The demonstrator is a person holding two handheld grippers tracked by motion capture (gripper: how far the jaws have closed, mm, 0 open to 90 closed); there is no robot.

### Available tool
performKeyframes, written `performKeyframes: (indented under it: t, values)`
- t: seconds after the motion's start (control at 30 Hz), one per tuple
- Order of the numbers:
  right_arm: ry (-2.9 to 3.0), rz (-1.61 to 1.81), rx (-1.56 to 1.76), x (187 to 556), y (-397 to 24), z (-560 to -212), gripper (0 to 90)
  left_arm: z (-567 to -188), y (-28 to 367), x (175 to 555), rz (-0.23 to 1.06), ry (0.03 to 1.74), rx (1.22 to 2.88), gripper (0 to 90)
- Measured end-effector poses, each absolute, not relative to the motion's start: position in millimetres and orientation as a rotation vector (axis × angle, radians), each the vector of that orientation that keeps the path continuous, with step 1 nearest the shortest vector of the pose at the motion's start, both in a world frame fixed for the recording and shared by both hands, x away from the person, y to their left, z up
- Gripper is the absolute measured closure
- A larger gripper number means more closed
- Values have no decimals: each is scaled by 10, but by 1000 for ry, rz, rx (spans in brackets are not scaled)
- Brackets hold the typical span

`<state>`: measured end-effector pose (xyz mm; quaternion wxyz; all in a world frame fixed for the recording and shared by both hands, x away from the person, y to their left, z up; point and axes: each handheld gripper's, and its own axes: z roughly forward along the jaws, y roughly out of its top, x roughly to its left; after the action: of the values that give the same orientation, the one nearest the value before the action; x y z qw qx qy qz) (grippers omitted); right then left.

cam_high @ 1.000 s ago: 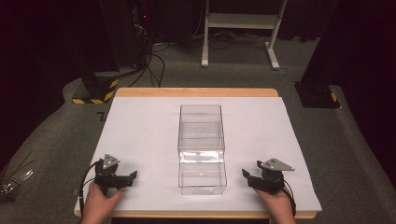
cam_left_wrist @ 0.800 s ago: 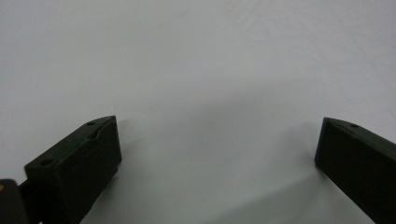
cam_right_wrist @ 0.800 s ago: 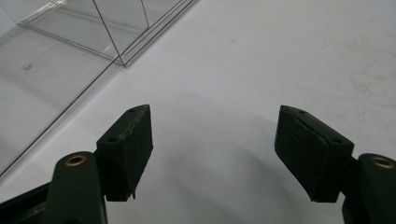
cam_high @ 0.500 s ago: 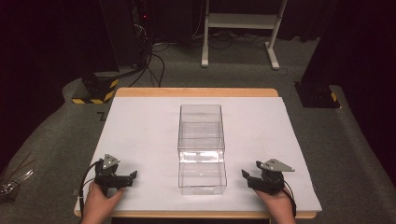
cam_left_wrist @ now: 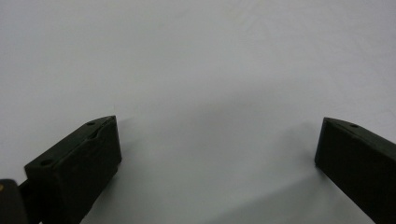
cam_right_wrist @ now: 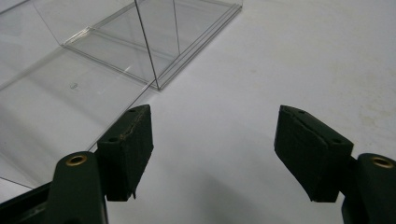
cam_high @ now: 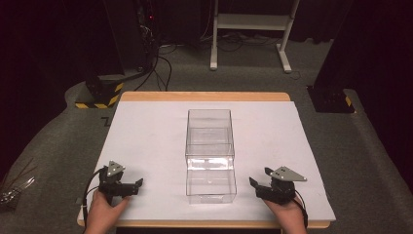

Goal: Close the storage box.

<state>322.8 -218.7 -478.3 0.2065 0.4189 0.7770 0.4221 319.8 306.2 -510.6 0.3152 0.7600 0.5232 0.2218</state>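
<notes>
High view has the clear rectangular plastic box (cam_high: 210,155) mid-sheet on the white table cover (cam_high: 146,141), between 2 resting tools: left gripper (cam_high: 127,187) and right gripper (cam_high: 259,187), jaws spread, both empty.

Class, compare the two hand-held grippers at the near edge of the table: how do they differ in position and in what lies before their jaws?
The left hand-held gripper sits farther from the clear box than the right hand-held gripper. The left gripper view shows bare white sheet ahead; the right gripper view shows the box's corner. Both are open, empty, pointing inward.
</notes>
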Motion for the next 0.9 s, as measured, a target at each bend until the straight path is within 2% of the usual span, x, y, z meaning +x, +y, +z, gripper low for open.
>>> performKeyframes:
  t: [0.9]
  values:
    - [2157, 1227, 1075, 3048, -2056, -4539, 275, -5107, 3060, 3197, 581, 1381, 2000, 5]
